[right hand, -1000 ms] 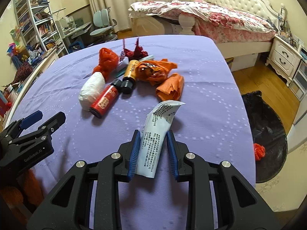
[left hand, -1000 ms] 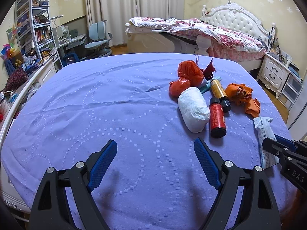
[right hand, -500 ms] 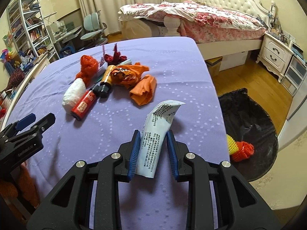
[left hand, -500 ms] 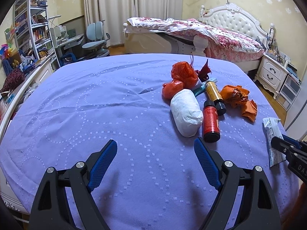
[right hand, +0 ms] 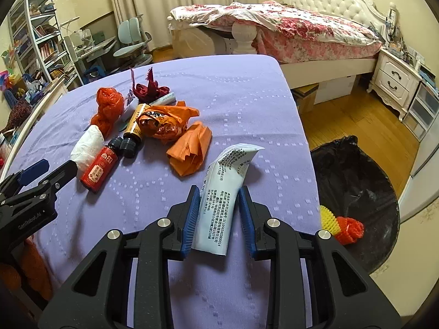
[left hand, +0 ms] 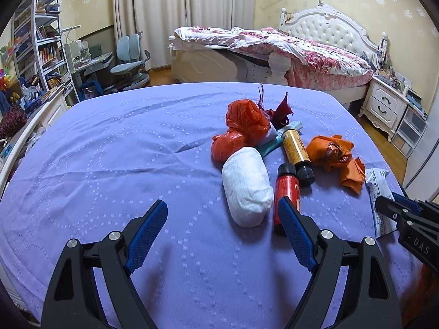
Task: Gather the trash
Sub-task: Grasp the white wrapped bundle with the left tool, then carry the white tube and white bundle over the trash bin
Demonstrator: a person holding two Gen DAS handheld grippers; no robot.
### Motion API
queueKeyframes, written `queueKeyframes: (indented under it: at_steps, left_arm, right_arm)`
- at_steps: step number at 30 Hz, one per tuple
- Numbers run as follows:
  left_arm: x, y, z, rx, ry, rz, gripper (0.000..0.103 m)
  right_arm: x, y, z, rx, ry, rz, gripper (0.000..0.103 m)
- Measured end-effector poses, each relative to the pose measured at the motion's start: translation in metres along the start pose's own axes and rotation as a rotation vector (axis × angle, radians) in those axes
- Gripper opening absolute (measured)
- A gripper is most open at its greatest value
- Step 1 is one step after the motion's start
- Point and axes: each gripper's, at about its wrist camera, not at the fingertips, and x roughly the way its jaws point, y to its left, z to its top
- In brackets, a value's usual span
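My right gripper is shut on a white printed wrapper, held upright above the right edge of the purple tablecloth. That wrapper and the right gripper also show at the right of the left wrist view. My left gripper is open and empty, low over the cloth, just in front of a white paper wad and a red bottle. Behind them lie a red plastic bag, a yellow bottle and crumpled orange wrappers.
A black trash bag stands open on the wooden floor right of the table, with a yellow and red item inside. A bed, a nightstand, a desk chair and shelves line the room.
The right gripper has carried the wrapper rightward toward the table's edge, so the trash bag shows more fully. The pile now sits closer to the open left gripper.
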Motion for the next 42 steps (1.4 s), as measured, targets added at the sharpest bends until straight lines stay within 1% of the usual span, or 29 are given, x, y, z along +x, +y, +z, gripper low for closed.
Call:
queueKeyframes:
  at_steps: [6,8,10,11,13,14,16,19,23,28,33,39,42]
  left_arm:
    - [0.012,0.0,0.011,-0.005,0.016,-0.006,0.082]
    - [0.016,0.0,0.013,-0.002,0.021,-0.015,0.079]
    - [0.02,0.001,0.014,0.0,0.039,-0.03,0.07]
    - [0.021,0.001,0.014,-0.001,0.047,-0.04,0.068]
    - [0.021,0.0,0.014,0.007,0.048,-0.065,0.059]
    - [0.02,-0.001,0.013,0.017,0.044,-0.072,0.056]
    - [0.018,-0.003,0.011,0.035,0.036,-0.102,0.044]
    - [0.016,-0.005,0.01,0.047,0.031,-0.113,0.037]
    - [0.015,-0.004,0.009,0.04,0.03,-0.113,0.037]
    - [0.008,-0.001,0.005,0.025,0.028,-0.112,0.036]
    - [-0.003,-0.001,0.002,0.016,0.018,-0.117,0.036]
    - [-0.025,-0.011,0.005,0.019,-0.024,-0.143,0.036]
    - [-0.033,-0.024,0.006,0.035,-0.04,-0.166,0.036]
  right_arm:
    - [0.006,-0.002,0.003,0.011,0.006,0.022,0.03]
    - [0.006,-0.001,0.003,0.01,0.006,0.023,0.03]
    - [0.007,-0.001,0.004,0.007,0.006,0.023,0.031]
    - [0.007,-0.001,0.004,0.006,0.006,0.024,0.031]
    - [0.007,-0.001,0.003,0.009,0.005,0.026,0.031]
    - [0.007,-0.001,0.003,0.013,0.005,0.029,0.031]
    - [0.007,-0.002,0.004,0.019,0.004,0.035,0.032]
    - [0.007,-0.002,0.005,0.022,0.003,0.04,0.036]
    - [0.005,-0.003,0.004,0.031,0.0,0.039,0.036]
    - [0.001,-0.004,0.001,0.035,-0.005,0.038,0.032]
    - [-0.006,-0.008,-0.004,0.047,-0.016,0.041,0.031]
    - [-0.02,-0.021,-0.008,0.068,-0.038,0.036,0.031]
    - [-0.027,-0.03,-0.01,0.08,-0.05,0.029,0.031]
